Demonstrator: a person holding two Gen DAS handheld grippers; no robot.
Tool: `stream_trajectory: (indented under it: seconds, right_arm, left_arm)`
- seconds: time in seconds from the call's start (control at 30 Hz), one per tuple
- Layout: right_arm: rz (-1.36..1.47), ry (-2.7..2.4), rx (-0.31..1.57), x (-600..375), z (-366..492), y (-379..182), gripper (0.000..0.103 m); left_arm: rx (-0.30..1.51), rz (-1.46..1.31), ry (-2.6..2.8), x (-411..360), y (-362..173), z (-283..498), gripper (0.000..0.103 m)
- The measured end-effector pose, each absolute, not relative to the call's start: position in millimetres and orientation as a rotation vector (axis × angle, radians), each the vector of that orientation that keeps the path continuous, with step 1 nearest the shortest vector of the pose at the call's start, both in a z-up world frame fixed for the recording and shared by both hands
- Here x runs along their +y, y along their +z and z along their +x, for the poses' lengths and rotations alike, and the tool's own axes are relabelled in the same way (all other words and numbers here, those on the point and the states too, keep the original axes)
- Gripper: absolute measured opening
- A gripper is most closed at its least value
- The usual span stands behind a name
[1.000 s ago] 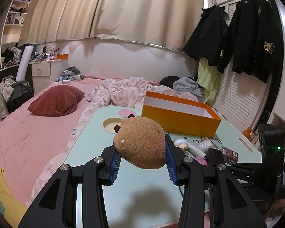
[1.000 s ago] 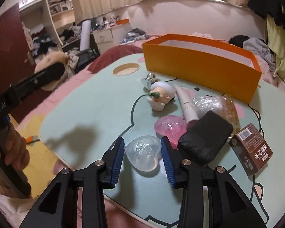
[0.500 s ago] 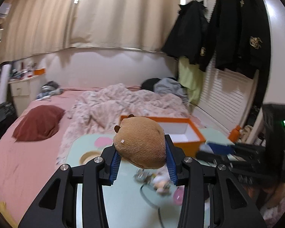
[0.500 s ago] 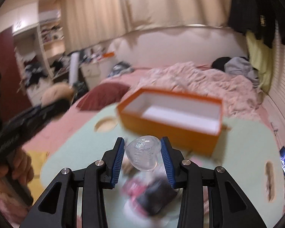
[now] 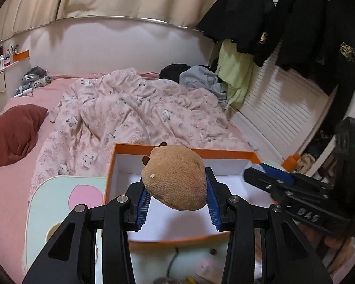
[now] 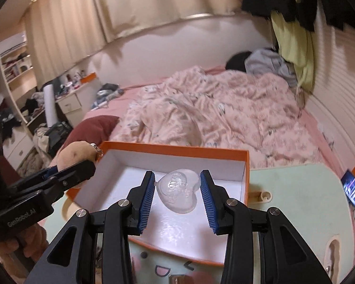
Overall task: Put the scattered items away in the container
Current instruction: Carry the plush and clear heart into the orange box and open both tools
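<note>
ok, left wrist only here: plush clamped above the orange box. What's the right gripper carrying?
Observer: The right gripper is shut on a clear heart-shaped case, held over the orange box.
Operator: Anything in the box?
Observer: What shows of its white floor is bare.
Operator: Is my plush inside the rim?
Observer: From the right wrist, the plush sits by the box's left corner; I cannot tell whether it is inside.

The plush toy (image 5: 175,179) is tan-brown. The heart-shaped case (image 6: 177,191) is clear. The box (image 6: 175,150) is orange outside, white inside. The table (image 6: 295,189) is mint green (pink patch, black cartoon lines). The quilt (image 5: 135,108) is pale pink, animal-printed. The 2 grippers' pads (image 6: 145,201) are blue.
</note>
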State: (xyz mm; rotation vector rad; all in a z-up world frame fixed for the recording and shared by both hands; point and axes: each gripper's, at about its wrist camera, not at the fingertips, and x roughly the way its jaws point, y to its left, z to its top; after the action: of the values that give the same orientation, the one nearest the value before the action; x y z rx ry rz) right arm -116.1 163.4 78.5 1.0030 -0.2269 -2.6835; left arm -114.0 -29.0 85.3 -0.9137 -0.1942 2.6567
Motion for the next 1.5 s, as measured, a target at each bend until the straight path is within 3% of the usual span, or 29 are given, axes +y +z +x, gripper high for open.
stream_trajectory:
  seconds: [0.67,0.87,1.07,1.2,1.33,1.47,1.5]
  right_arm:
    - [1.007,-2.691,-0.368,186,-118,73,0.039]
    - [0.995,-2.728,-0.436,209,-112,74,0.039]
    - [1.045,-2.74,-0.497,224,-105,65,0.039]
    - [1.078,-2.75,-0.502,228,-101,60,0.039]
    - [1.122,-2.651,-0.547,226,-106,51,0.039]
    - [1.108,-2.639,-0.522,217,-110,52,0.045]
    - [1.106,-2.64,-0.516,215,-111,53,0.046]
  left_arm:
    - [-0.288,-0.954,2.728,-54,67,-125,0.049]
    - [-0.462,-0.941,2.661,-74,67,-125,0.049]
    - [-0.575,-0.752,2.73,-91,81,-103,0.049]
    - [-0.57,-0.877,2.819,-100,73,-109,0.049]
    - [-0.652,-1.065,2.581,-98,45,-118,0.049]
    - [-0.579,-1.062,2.617,-84,41,-99,0.055]
    - [-0.568,-1.055,2.619,-81,41,-95,0.061]
